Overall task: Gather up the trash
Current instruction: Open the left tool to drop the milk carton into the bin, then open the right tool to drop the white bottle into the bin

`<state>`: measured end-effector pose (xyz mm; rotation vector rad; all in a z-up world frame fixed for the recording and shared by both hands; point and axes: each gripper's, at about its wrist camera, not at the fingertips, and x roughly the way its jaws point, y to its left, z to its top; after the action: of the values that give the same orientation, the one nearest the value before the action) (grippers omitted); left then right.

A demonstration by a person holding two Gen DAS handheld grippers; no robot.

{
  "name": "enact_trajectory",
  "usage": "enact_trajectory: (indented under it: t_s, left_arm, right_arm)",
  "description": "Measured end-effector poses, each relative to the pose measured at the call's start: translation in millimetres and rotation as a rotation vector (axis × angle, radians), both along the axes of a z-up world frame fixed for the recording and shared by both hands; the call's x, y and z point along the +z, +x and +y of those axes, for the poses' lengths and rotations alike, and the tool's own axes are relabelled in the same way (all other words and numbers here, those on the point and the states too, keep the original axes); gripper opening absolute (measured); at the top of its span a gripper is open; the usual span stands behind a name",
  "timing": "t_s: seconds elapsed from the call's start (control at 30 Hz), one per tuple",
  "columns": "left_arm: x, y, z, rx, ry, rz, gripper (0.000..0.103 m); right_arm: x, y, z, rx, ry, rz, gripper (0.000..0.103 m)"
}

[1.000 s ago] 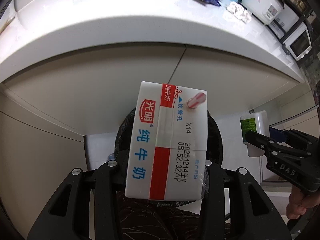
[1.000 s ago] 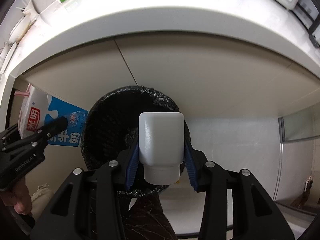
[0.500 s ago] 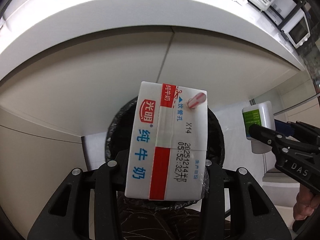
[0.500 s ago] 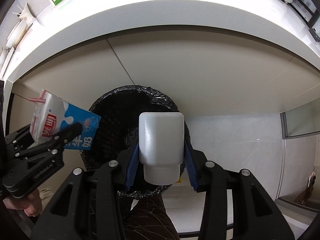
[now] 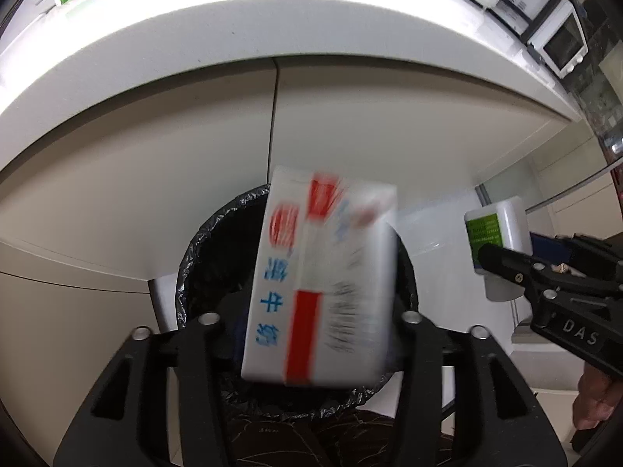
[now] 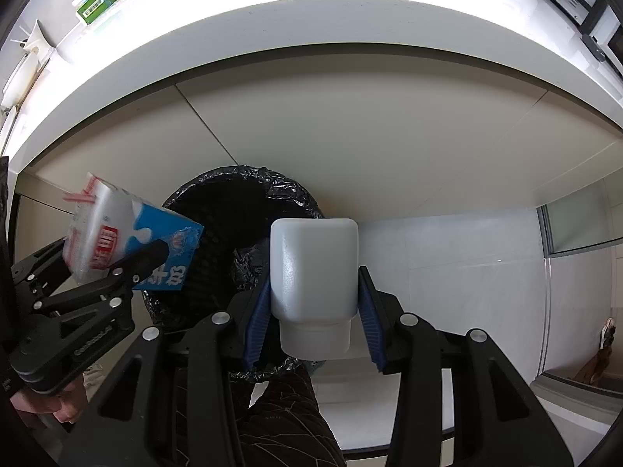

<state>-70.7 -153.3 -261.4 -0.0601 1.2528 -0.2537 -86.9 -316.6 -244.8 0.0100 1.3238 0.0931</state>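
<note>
Left wrist view is looking steeply down past the edge of a white bench [image 5: 194, 39] at a round bin lined with a black bag [image 5: 202, 241]. The left gripper [image 5: 311, 319] is pointing into that bin, and its jaws have just been opening: the milk carton [image 5: 319, 284], white with red bands and blue characters, is showing between them as a motion-blurred shape directly above the bin's mouth, and the dark fingers [image 5: 202, 334] are standing clear of its sides rather than pressing on it. Off to the right in the same view, the right gripper [image 5: 506, 260] is pinching a white plastic bottle [image 5: 502, 233] with a green label, held beside the bin and not over it.

Right wrist view is showing that bottle [image 6: 315, 272] base-forward between blue-padded fingers [image 6: 257, 323], which are pressing on both of its flanks. The bag-lined bin [image 6: 241, 214] is sitting behind and to the left of the bottle, against beige cabinet fronts [image 6: 350, 136]. At the left edge the carton [image 6: 128, 233], blue and white with a pink straw [image 6: 80, 196], is appearing blurred at the left gripper's [image 6: 117, 257] tips, over the bin's left rim. A green box [image 6: 97, 2] is lying on the bench [image 6: 350, 11] above.
</note>
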Motion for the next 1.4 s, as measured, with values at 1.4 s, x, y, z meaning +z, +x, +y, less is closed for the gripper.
enact_trajectory:
  t_s: [1.4]
  left_arm:
    - [23.0,-35.0,109.6,0.31,0.057,-0.026,0.097]
  right_arm:
    - [-47.1,22.5,98.5,0.212,-0.025,0.025,0.04]
